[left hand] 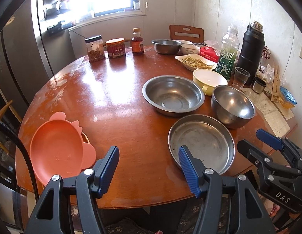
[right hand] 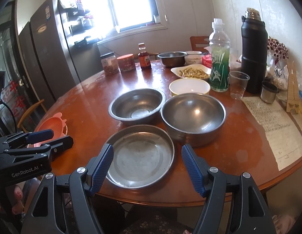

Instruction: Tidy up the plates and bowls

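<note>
On the round wooden table [left hand: 115, 101] near its front edge lies a flat steel plate [left hand: 203, 142] [right hand: 140, 156]. Behind it stand a wide steel bowl [left hand: 173, 94] [right hand: 137, 103] and a deeper steel bowl [left hand: 233, 105] [right hand: 193, 115]. A yellow bowl [left hand: 209, 80] [right hand: 189, 86] sits farther back. A pink plate [left hand: 55, 146] [right hand: 53, 124] rests at the table's left edge. My left gripper [left hand: 149, 158] hovers open over the front edge between the pink plate and the steel plate, holding nothing. My right gripper [right hand: 147, 159] hangs open above the steel plate, empty.
At the back stand jars [left hand: 95, 48], a sauce bottle [left hand: 138, 42], another steel bowl [left hand: 166, 46], a white bowl [left hand: 190, 48] and a dish of food [left hand: 195, 61]. A green bottle [left hand: 228, 58], black flask [left hand: 250, 52], plastic cup [left hand: 241, 77] and papers [right hand: 268, 124] crowd the right side.
</note>
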The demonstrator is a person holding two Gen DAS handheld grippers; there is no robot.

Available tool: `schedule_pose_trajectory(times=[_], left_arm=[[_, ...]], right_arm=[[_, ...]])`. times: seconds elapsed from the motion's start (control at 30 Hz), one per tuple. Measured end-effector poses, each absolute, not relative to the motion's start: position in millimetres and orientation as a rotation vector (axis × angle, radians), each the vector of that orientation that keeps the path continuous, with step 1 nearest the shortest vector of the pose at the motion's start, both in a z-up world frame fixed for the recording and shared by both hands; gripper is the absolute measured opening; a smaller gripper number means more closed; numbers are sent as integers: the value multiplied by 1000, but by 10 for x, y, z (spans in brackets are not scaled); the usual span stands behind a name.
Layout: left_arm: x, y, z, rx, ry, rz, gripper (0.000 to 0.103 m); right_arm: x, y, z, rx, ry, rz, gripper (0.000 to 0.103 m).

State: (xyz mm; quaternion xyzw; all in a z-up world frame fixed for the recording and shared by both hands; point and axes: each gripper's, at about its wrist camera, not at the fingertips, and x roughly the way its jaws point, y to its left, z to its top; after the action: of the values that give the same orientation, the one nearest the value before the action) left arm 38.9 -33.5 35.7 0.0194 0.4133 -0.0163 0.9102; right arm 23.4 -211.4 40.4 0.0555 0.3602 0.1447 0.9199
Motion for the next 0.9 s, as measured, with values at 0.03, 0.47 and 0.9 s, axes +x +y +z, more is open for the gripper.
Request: schedule_pose_trajectory(times=[0.03, 0.47, 0.9], left_arm=[[414, -355, 323, 39, 860, -38, 63], [698, -619, -66, 71, 941, -76, 63], [912, -606, -256, 56, 983, -62, 63]], right_arm=[[249, -2129, 364, 117, 750, 294, 74], [440, -2279, -24, 147, 833, 259, 74], [576, -2265, -208, 142, 833, 274, 57]])
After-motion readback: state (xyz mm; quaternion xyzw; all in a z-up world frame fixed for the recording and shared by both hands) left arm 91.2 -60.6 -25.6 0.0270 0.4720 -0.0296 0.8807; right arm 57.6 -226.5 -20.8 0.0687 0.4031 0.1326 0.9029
